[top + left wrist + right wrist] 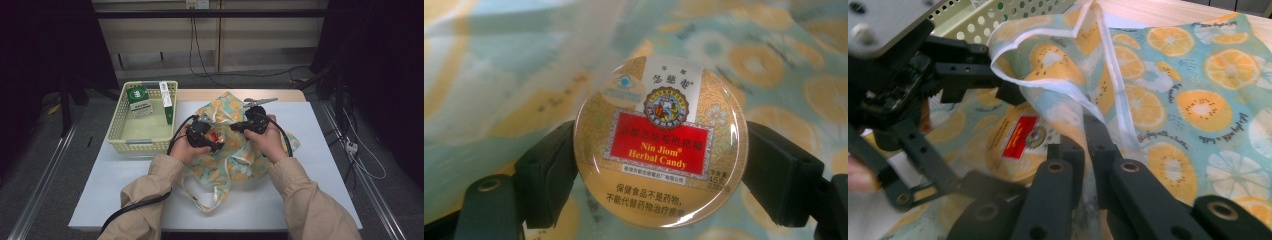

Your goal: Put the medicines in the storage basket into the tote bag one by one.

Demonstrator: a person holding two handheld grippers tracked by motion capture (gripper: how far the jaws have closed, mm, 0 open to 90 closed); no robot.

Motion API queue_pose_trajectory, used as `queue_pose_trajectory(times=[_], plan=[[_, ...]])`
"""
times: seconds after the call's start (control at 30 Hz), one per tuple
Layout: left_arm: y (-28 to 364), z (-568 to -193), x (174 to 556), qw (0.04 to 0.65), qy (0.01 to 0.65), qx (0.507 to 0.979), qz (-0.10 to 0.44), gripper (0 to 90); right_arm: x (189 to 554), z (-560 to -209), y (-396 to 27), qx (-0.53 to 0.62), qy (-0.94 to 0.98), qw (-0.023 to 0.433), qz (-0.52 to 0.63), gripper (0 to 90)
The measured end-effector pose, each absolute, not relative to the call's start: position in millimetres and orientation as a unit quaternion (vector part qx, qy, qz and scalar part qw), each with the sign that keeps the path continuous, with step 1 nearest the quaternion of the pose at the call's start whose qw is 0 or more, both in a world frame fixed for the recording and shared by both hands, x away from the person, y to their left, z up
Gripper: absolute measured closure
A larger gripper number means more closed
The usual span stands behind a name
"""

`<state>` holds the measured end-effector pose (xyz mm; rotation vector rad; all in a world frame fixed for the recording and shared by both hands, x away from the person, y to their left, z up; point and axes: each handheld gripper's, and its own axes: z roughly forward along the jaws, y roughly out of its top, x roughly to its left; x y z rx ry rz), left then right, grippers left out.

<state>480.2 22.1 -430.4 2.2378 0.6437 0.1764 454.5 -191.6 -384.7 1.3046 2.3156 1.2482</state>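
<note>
A round gold tin (661,150) with a red "Herbal Candy" label sits squeezed between the two black pads (549,175) of my left gripper (207,137), which is shut on it. The tin hangs just over a cloth bag (235,152) printed with orange slices, at the table's middle. My right gripper (1085,135) is shut on the bag's white-hemmed edge (1048,82) and holds it raised. In the right gripper view the tin (1018,140) shows beside that lifted edge, with the left gripper (948,80) behind it.
A pale yellow basket (125,135) stands at the back left, holding a green box (138,100) and a white and green tube (166,100). The bag's handles (200,197) trail toward the table's front edge.
</note>
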Motion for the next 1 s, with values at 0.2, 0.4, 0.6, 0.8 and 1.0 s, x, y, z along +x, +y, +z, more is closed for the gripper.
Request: queue_pose_trajectory(times=[0.2,0.4,0.6,0.8,1.0], plan=[[18,-429,485,0.396,0.258,0.878,0.075,20.7,453,-383,-197,0.445,0.782,0.105,0.424,89.5],[17,-430,490,0.394,0.264,0.877,0.078,20.6,453,-388,-198,0.447,0.781,0.099,0.425,89.5],[6,-433,506,0.393,0.279,0.872,0.085,20.6,453,-389,-196,0.448,0.78,0.095,0.428,89.5],[-2,-439,523,0.416,0.307,0.851,0.091,16.4,457,-393,-195,0.453,0.777,0.093,0.427,89.4],[9,-437,510,0.406,0.297,0.861,0.076,13.4,459,-395,-198,0.457,0.775,0.094,0.426,89.4]])
